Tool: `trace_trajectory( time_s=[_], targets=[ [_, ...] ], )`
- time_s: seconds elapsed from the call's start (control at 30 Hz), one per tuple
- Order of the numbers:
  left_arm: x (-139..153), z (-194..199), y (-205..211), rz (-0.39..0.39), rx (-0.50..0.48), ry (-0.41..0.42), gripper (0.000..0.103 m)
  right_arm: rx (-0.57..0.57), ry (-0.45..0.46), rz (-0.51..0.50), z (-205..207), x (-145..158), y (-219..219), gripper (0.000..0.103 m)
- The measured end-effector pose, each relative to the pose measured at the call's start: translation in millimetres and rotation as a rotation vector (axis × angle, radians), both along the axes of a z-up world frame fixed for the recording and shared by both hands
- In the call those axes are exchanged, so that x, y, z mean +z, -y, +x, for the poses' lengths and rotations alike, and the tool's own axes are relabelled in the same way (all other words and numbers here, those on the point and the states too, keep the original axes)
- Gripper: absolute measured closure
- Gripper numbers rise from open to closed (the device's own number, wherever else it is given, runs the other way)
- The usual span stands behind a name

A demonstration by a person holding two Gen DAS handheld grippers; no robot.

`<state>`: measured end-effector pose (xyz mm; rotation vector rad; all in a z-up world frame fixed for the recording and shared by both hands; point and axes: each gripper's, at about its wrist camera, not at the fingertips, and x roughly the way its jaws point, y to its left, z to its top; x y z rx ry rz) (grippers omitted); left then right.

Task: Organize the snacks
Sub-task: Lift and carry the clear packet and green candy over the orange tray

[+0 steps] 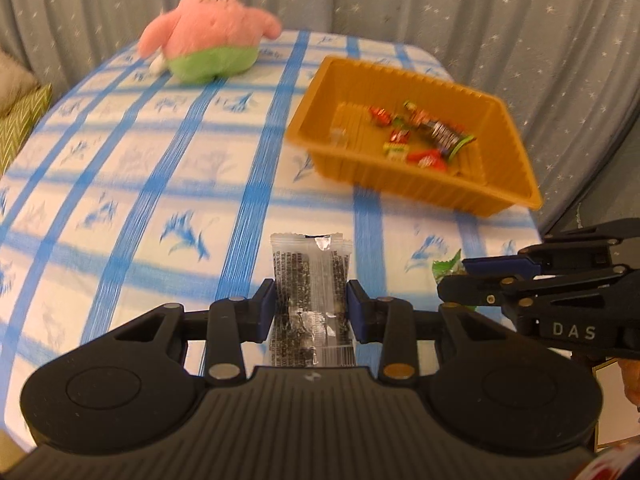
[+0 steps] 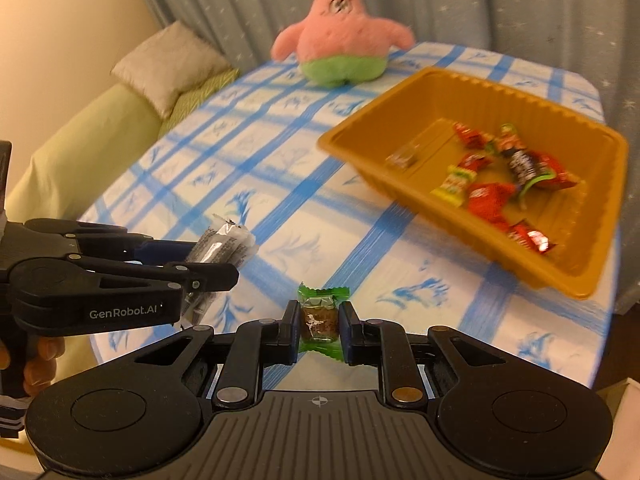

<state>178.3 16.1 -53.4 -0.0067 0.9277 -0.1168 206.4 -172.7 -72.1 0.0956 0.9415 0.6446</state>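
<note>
My left gripper [image 1: 311,300] is shut on a clear snack packet with dark filling [image 1: 310,276], held above the near edge of the table; it also shows in the right wrist view [image 2: 222,246]. My right gripper [image 2: 319,316] is shut on a small green-wrapped candy [image 2: 320,314], to the right of the left one; its green wrapper shows in the left wrist view [image 1: 448,268]. An orange plastic tray [image 1: 516,168] sits ahead at the right and holds several wrapped candies [image 1: 420,136]. The tray also shows in the right wrist view [image 2: 360,152].
A pink and green star plush [image 1: 208,32] stands at the far side of the blue-checked tablecloth [image 1: 160,160]. Grey curtains hang behind. A green sofa with a cushion [image 2: 168,64] lies left of the table.
</note>
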Motion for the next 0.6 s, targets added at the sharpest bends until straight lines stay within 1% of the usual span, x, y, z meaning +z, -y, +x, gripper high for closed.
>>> trace_trajectory(
  time_s=[0.17,0.43,0.6],
  targets=[
    [14.6,23.8,12.6,0.012,-0.044,0.047,0.069,-0.06,0.023,0.029,14.7,13.8,17.3,0.083],
    [36.5,69.1,30.1,0.016,-0.101,0.129,0.069,-0.145,0.074,0.067,52.5,34.9,35.1,0.083],
    [43.9,97.3,38.8,0.011,-0.131,0.152,0.069,-0.19,0.089,0.083,76.9,40.8,41.7,0.083]
  ],
)
